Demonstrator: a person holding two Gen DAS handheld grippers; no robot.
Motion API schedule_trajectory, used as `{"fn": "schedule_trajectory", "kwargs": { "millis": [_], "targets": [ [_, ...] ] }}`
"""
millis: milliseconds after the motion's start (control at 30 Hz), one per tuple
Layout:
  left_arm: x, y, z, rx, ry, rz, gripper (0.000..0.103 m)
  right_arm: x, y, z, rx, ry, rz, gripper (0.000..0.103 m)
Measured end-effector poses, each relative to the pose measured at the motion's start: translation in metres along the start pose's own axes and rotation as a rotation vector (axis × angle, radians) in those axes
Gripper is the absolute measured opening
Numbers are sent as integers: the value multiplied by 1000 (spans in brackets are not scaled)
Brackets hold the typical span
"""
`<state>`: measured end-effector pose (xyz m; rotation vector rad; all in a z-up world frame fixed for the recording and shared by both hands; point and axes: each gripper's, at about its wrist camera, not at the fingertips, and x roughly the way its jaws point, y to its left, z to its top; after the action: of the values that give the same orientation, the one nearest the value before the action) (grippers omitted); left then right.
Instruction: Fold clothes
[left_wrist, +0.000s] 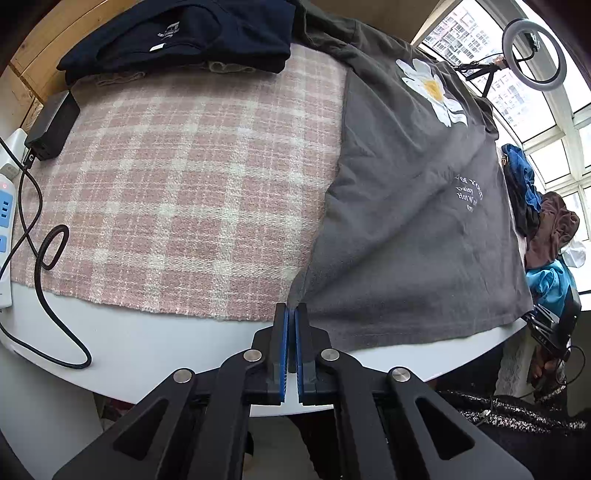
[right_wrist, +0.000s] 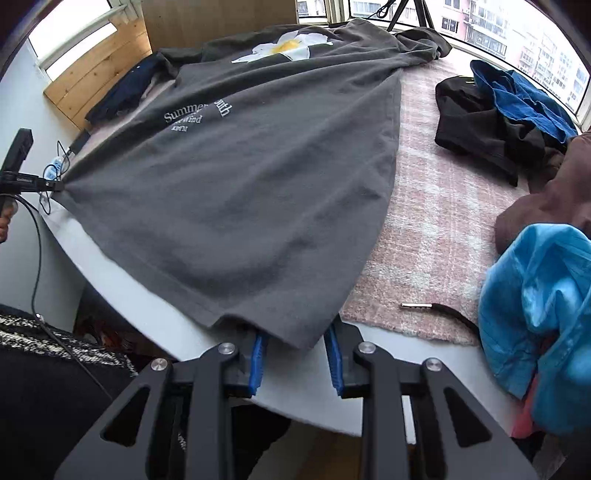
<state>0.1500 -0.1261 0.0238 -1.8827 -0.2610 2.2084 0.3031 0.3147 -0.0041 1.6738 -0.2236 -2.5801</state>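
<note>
Grey cotton is stretching across the middle of both views: the grey T-shirt (left_wrist: 417, 206) is lying print-up on the pink plaid blanket (left_wrist: 177, 192) over the white counter (left_wrist: 177, 343), its hem hanging toward the lower edge of each frame. You are setting up the first fold, so aim to have both hem corners held evenly before lifting; a lopsided hold would likely drag the daisy print off line and wrinkle the body. Keeping the hem taut between your two hands should give a straighter crease.

Your left hand-held gripper (left_wrist: 292, 314) is sitting at lower centre of the left wrist view, its blue pads pinched tight on the hem's left corner, with the cloth fanning out from that pinch.

Your right hand-held gripper (right_wrist: 295, 343) is at lower centre of the right wrist view, jaws standing apart with the other hem corner draped between them; the pads are not pressing on it, so nothing is held there.

Other clothes (right_wrist: 502, 114) are waiting at the right of the frame, and a folded navy garment (left_wrist: 177, 37) is lying at upper left.
</note>
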Motion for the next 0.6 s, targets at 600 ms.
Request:
{"fn": "schedule_trajectory", "kwargs": {
  "millis": [600],
  "targets": [
    [-30, -18, 9, 61, 17, -41, 2, -79, -51, 31, 411, 33, 153, 3]
  ]
}}
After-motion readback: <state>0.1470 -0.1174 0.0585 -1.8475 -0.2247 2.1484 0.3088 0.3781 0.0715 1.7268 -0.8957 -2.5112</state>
